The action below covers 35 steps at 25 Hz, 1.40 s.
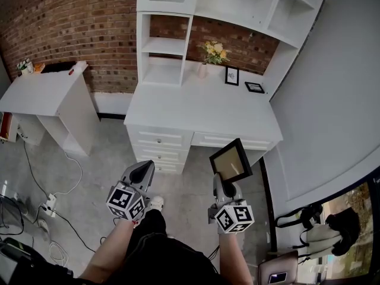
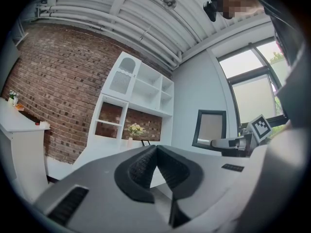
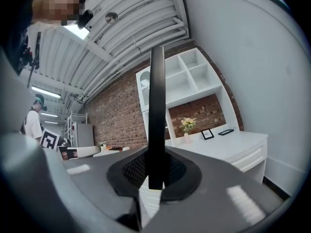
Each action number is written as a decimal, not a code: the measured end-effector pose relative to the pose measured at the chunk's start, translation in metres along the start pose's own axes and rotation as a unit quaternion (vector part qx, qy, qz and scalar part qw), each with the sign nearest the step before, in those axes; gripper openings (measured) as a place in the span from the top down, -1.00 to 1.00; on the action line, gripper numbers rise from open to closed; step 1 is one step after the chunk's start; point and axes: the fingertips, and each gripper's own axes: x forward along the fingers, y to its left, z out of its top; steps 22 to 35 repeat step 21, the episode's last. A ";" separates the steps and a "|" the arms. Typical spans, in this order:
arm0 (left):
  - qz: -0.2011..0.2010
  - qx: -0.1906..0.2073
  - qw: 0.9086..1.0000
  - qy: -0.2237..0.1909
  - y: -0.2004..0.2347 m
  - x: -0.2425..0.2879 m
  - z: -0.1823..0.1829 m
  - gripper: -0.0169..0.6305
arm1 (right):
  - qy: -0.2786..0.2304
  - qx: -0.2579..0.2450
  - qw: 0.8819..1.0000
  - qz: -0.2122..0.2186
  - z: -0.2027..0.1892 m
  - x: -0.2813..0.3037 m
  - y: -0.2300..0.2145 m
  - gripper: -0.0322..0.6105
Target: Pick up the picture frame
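My right gripper (image 1: 223, 180) is shut on a black picture frame (image 1: 231, 160) with a tan inside, held up in the air in front of the white desk (image 1: 202, 108). In the right gripper view the frame (image 3: 156, 115) stands edge-on and upright between the pads. That same frame (image 2: 210, 128) shows at the right of the left gripper view. My left gripper (image 1: 141, 172) is shut with nothing in it; its pads (image 2: 156, 165) meet. Both grippers hover over the floor, short of the desk.
On the desk's back stand a vase of yellow flowers (image 1: 212, 55), a small upright framed picture (image 1: 231, 75) and another frame lying flat (image 1: 255, 87). White shelves (image 1: 166, 46) rise behind. A second white table (image 1: 47, 97) is at the left. Cables and a power strip (image 1: 47, 203) lie on the floor.
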 end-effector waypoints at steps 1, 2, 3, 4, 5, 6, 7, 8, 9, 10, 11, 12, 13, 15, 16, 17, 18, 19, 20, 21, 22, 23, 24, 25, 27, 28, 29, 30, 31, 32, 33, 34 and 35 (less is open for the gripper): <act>0.001 0.000 1.000 -0.001 -0.001 -0.002 0.000 0.92 | -0.001 -0.001 1.000 0.001 0.001 -0.001 0.001 0.79; 0.002 0.001 1.000 -0.002 -0.001 -0.003 0.001 0.92 | -0.001 -0.003 1.000 0.003 0.001 -0.001 0.002 0.79; 0.003 0.001 1.000 -0.002 -0.002 -0.004 0.001 0.92 | -0.002 -0.005 1.000 0.004 0.002 -0.002 0.003 0.79; 0.004 0.001 1.000 -0.003 -0.002 -0.005 0.002 0.92 | -0.002 -0.006 1.000 0.004 0.002 -0.003 0.003 0.79; 0.004 0.002 1.000 -0.004 -0.003 -0.005 0.002 0.92 | -0.003 -0.006 1.000 0.005 0.003 -0.004 0.003 0.79; 0.005 0.002 1.000 -0.004 -0.004 -0.006 0.002 0.92 | -0.003 -0.007 1.000 0.005 0.004 -0.004 0.003 0.79; 0.006 0.001 1.000 -0.004 -0.004 -0.007 0.003 0.92 | -0.003 -0.007 1.000 0.005 0.004 -0.005 0.003 0.79; 0.007 0.001 1.000 -0.004 -0.005 -0.007 0.003 0.92 | -0.003 -0.007 1.000 0.005 0.005 -0.006 0.003 0.79; 0.007 0.001 1.000 -0.004 -0.005 -0.007 0.002 0.92 | -0.004 -0.008 1.000 0.005 0.005 -0.007 0.002 0.79; 0.007 0.000 1.000 -0.004 -0.006 -0.007 0.002 0.92 | -0.004 -0.008 1.000 0.005 0.006 -0.008 0.002 0.79; 0.007 0.000 1.000 -0.004 -0.007 -0.007 0.001 0.92 | -0.004 -0.008 1.000 0.005 0.005 -0.008 0.001 0.79; 0.007 0.000 1.000 -0.004 -0.008 -0.007 0.001 0.92 | -0.004 -0.007 1.000 0.004 0.005 -0.008 0.000 0.79; 0.006 0.000 1.000 -0.003 -0.008 -0.007 0.000 0.92 | -0.004 -0.007 1.000 0.004 0.005 -0.008 0.000 0.79; 0.007 0.000 1.000 -0.002 -0.008 -0.007 0.000 0.92 | -0.003 -0.005 1.000 0.004 0.005 -0.008 -0.001 0.79; 0.008 0.000 1.000 -0.002 -0.008 -0.006 0.000 0.92 | -0.004 -0.005 1.000 0.004 0.004 -0.008 -0.001 0.78; 0.008 0.000 1.000 -0.002 -0.008 -0.006 -0.001 0.92 | -0.004 -0.005 1.000 0.004 0.004 -0.008 -0.002 0.79; 0.008 0.000 1.000 -0.002 -0.008 -0.005 -0.001 0.92 | -0.004 -0.005 1.000 0.004 0.003 -0.008 -0.003 0.79; 0.008 0.001 1.000 -0.002 -0.008 -0.005 -0.001 0.92 | -0.004 -0.005 1.000 0.004 0.003 -0.008 -0.004 0.79; 0.009 0.001 1.000 -0.003 -0.007 -0.004 -0.001 0.92 | -0.004 -0.005 1.000 0.004 0.003 -0.007 -0.004 0.78; 0.009 0.001 1.000 -0.003 -0.007 -0.003 -0.001 0.92 | -0.005 -0.004 1.000 0.004 0.003 -0.007 -0.005 0.79; 0.009 0.001 1.000 -0.003 -0.007 -0.003 -0.001 0.92 | -0.005 -0.004 1.000 0.004 0.003 -0.007 -0.005 0.79; 0.009 0.001 1.000 -0.003 -0.007 -0.003 -0.001 0.92 | -0.005 -0.004 1.000 0.004 0.003 -0.007 -0.005 0.79; 0.009 0.001 1.000 -0.003 -0.007 -0.003 -0.001 0.92 | -0.005 -0.004 1.000 0.004 0.003 -0.007 -0.005 0.79; 0.009 0.001 1.000 -0.003 -0.007 -0.003 -0.001 0.92 | -0.005 -0.004 1.000 0.004 0.003 -0.007 -0.005 0.79; 0.009 0.001 1.000 -0.003 -0.007 -0.003 -0.001 0.92 | -0.005 -0.004 1.000 0.004 0.003 -0.007 -0.005 0.79; 0.009 0.001 1.000 -0.003 -0.007 -0.003 -0.001 0.92 | -0.005 -0.004 1.000 0.004 0.003 -0.007 -0.005 0.79; 0.009 0.001 1.000 -0.003 -0.007 -0.003 -0.001 0.92 | -0.005 -0.004 1.000 0.004 0.003 -0.007 -0.005 0.79; 0.009 0.001 1.000 -0.003 -0.007 -0.003 -0.001 0.92 | -0.005 -0.004 1.000 0.004 0.003 -0.007 -0.005 0.79; 0.009 0.001 1.000 -0.003 -0.007 -0.003 -0.001 0.92 | -0.005 -0.004 1.000 0.004 0.003 -0.007 -0.005 0.79; 0.009 0.001 1.000 -0.003 -0.007 -0.003 -0.001 0.92 | -0.005 -0.004 1.000 0.004 0.003 -0.007 -0.005 0.79; 0.009 0.001 1.000 -0.003 -0.007 -0.003 -0.001 0.92 | -0.005 -0.004 1.000 0.004 0.003 -0.007 -0.005 0.79; 0.009 0.001 1.000 -0.003 -0.007 -0.003 -0.001 0.92 | -0.005 -0.004 1.000 0.004 0.003 -0.007 -0.005 0.79; 0.009 0.001 1.000 -0.003 -0.007 -0.003 -0.001 0.92 | -0.005 -0.004 1.000 0.004 0.003 -0.007 -0.005 0.79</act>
